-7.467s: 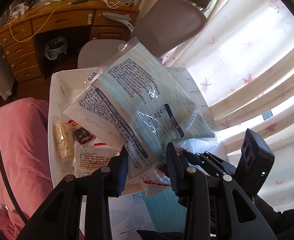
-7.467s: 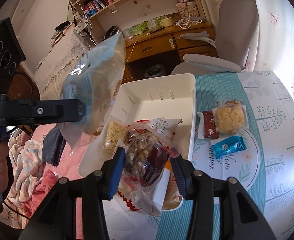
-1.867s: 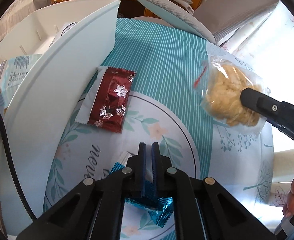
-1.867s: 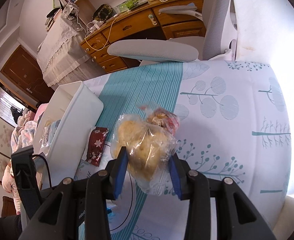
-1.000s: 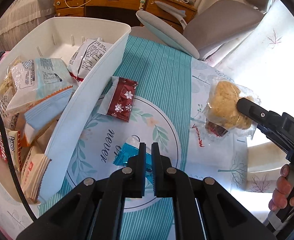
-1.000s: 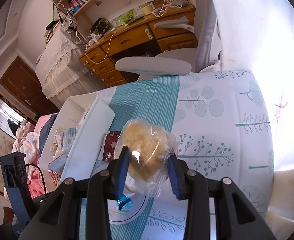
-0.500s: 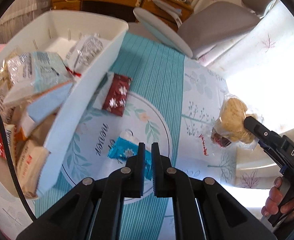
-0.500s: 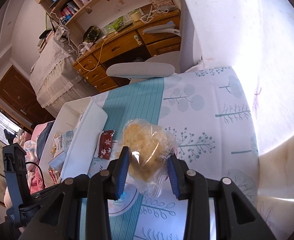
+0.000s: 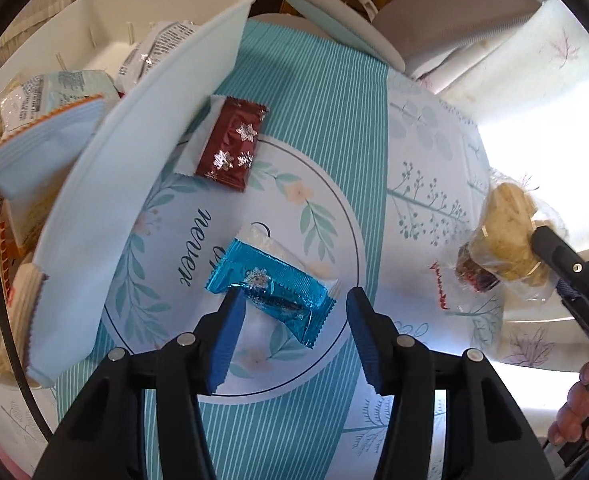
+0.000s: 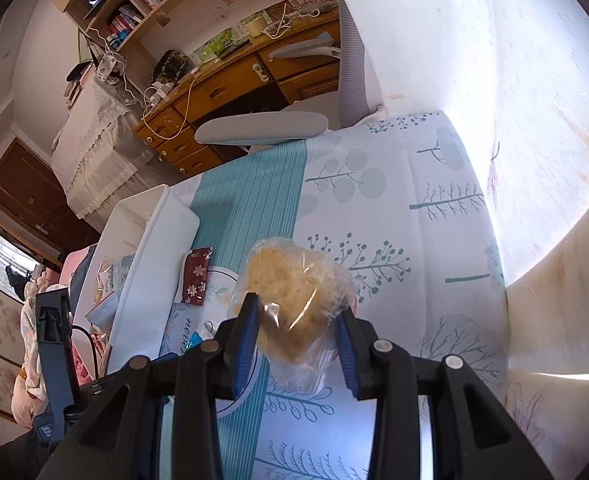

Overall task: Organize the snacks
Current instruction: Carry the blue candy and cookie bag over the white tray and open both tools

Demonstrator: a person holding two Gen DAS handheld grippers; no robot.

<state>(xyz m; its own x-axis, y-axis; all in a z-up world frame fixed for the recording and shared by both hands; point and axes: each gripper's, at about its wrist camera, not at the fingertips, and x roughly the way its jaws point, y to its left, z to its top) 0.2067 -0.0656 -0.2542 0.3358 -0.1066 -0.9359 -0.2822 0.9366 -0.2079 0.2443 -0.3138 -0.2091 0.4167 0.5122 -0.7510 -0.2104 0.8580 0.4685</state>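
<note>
Left gripper [image 9: 292,304]: jaws opening, pointed steeply down over the table [image 9: 426,168]. Blue packet [image 9: 272,290] lies flat on the cloth just ahead of the tips, partly between them; left pad looks to sit at the packet's near-left corner, contact uncertain in this view. Packet rests inside the printed ring at the middle of the cloth.

Right gripper [image 10: 297,316]: narrow, clamped on a clear bag of pale cookies [image 10: 294,292], carried above the table; in the left wrist view bag [image 9: 506,240] and gripper [image 9: 550,252] hang off the table's right edge, a hand [image 9: 578,408] on the handle below.

Red packet [image 9: 230,144] with silver snowflakes lies flat farther toward the table's far edge, just beside the bin's long wall, well apart from the blue one.

White bin [image 9: 106,200] stands along the left edge of the table, holding several wrapped snacks [image 9: 50,120], some stacked, some leaning.

Beyond the far edge: grey chair [image 10: 262,128], wooden desk [image 10: 230,80] with drawers, bookshelf above.
</note>
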